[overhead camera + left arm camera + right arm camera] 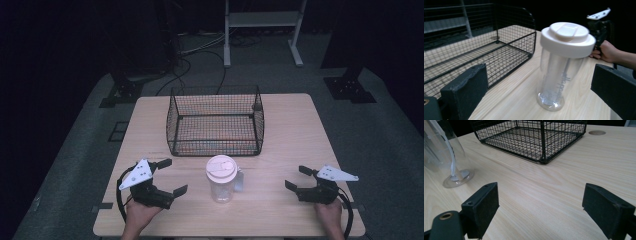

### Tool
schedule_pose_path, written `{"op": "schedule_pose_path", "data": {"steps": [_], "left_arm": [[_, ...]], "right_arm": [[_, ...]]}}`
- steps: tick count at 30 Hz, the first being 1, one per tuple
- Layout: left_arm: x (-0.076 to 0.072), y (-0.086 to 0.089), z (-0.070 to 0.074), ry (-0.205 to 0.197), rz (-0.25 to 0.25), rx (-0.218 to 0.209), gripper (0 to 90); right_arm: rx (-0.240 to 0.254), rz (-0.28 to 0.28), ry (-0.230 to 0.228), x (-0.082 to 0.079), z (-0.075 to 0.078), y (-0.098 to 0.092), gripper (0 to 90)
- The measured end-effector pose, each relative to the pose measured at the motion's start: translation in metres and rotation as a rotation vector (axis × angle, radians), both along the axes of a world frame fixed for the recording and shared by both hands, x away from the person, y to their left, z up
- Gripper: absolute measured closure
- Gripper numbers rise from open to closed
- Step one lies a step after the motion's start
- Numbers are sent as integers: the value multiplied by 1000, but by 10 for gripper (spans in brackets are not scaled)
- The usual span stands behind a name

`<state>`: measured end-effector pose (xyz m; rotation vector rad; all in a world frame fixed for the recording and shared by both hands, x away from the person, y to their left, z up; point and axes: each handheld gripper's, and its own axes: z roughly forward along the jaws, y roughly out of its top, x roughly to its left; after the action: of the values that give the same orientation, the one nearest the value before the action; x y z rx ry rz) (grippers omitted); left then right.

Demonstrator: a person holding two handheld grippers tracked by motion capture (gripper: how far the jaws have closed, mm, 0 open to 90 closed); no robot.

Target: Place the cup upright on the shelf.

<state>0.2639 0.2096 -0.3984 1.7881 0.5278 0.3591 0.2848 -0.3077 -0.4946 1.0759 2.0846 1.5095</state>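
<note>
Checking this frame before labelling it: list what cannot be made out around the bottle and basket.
- Bottle: right gripper view, lid and upper body cut off by the top and left edges.
- Print on the bottle: left gripper view, too faint to read.
- Wire basket: left gripper view, far side cut off at the left edge.
- Basket floor: high view, the mesh blurs whatever colour lies under it.

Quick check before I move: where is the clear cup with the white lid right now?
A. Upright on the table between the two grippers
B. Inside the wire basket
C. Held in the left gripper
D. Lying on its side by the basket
A. The cup stands upright on the table, in front of the basket, with the left gripper and right gripper open on either side and apart from it.
</note>
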Motion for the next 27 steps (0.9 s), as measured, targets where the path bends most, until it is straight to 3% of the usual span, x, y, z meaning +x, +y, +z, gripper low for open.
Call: {"op": "schedule_pose_path", "data": {"steps": [15, 27], "left_arm": [[3, -27, 14, 26, -145, 64, 1], [10, -42, 21, 43, -185, 111, 1]], "right_arm": [[-3, 13, -1, 0, 0, 1, 128], [-2, 18, -3, 0, 0, 1, 128]]}}
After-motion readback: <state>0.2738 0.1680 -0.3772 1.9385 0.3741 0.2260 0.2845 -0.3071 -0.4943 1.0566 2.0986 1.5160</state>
